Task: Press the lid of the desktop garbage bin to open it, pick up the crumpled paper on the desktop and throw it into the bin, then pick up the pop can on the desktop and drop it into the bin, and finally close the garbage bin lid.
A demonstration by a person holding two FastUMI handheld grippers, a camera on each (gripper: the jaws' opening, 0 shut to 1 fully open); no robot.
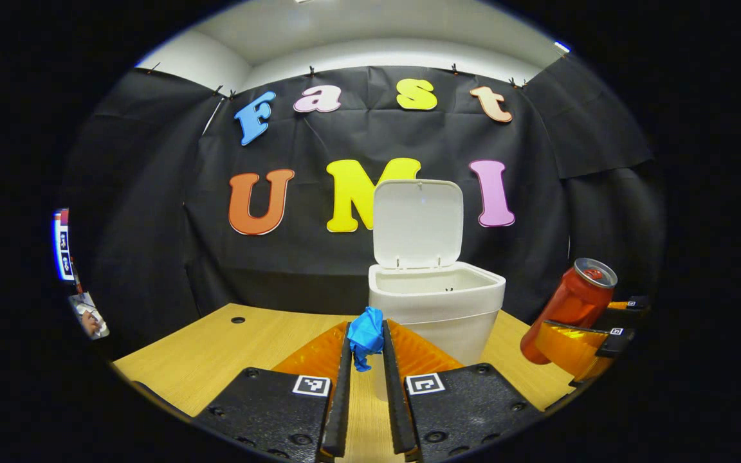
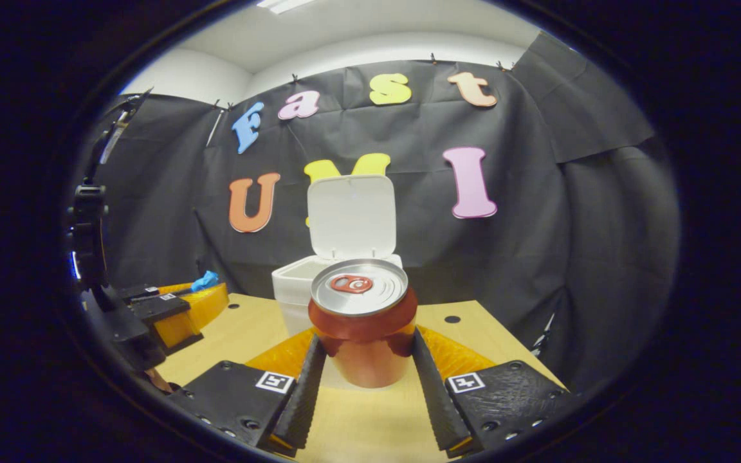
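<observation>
The white bin (image 1: 436,302) stands on the wooden table with its lid (image 1: 417,222) swung up and open. In the left gripper view, my left gripper (image 1: 366,339) is shut on a crumpled blue paper (image 1: 366,334), held above the table just in front of the bin. At the right of that view the right gripper (image 1: 586,341) carries the red pop can (image 1: 568,307), tilted. In the right gripper view, my right gripper (image 2: 364,344) is shut on the pop can (image 2: 363,321), lifted with the bin (image 2: 296,283) and its lid (image 2: 351,215) behind it. Far left there, the left gripper (image 2: 181,302) holds the blue paper (image 2: 205,280).
The wooden table (image 1: 229,354) has a small round hole (image 1: 237,319) near its back left and another hole (image 2: 452,319) at the right of the right gripper view. Black cloth walls close in the booth behind and at both sides.
</observation>
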